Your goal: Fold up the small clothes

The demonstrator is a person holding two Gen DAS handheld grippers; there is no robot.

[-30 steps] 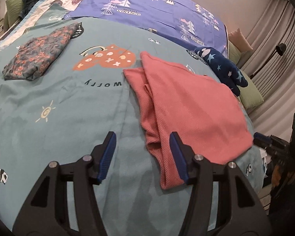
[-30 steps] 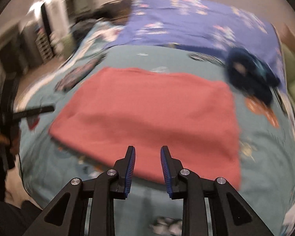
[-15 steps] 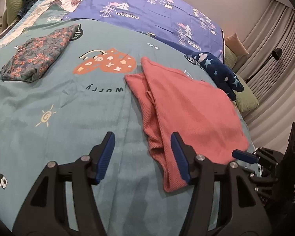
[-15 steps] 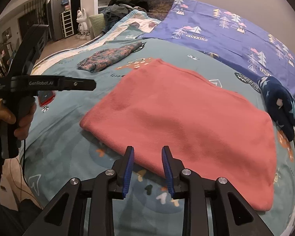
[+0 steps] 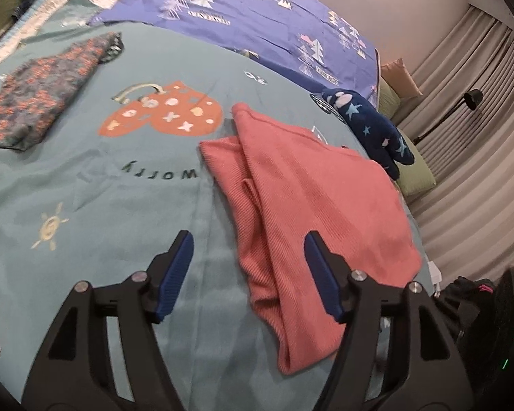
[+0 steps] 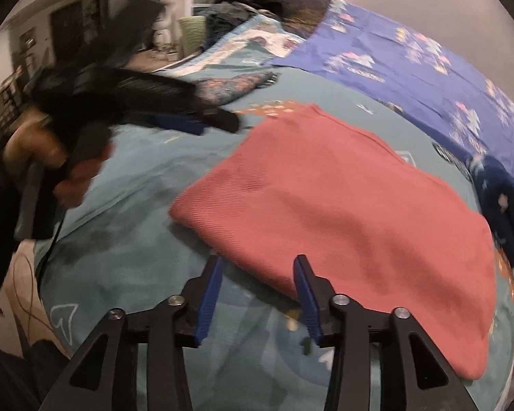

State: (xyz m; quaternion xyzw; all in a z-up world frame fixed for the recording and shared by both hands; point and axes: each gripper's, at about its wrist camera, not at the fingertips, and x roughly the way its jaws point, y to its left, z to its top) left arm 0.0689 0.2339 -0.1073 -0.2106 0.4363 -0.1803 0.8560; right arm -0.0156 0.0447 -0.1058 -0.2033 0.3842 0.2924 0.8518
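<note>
The pink knit garment (image 5: 311,198) lies half-folded on the bed (image 5: 85,188), its near edge just ahead of the left tongs (image 5: 248,274) and right tongs (image 6: 257,291); both have just been opening, nothing between them. Soft, light, limp: pinch the doubled near edge

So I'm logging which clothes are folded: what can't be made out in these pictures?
- Pink garment, both views: what kind of garment; its top layer hides the layers beneath.
- Pink garment's near end, left wrist view: hidden by the left gripper's finger.
- Floral garment, left wrist view: cut off by the edge; blurred in the right wrist view.
- Navy star garment, right wrist view: blurred, cut off.
</note>
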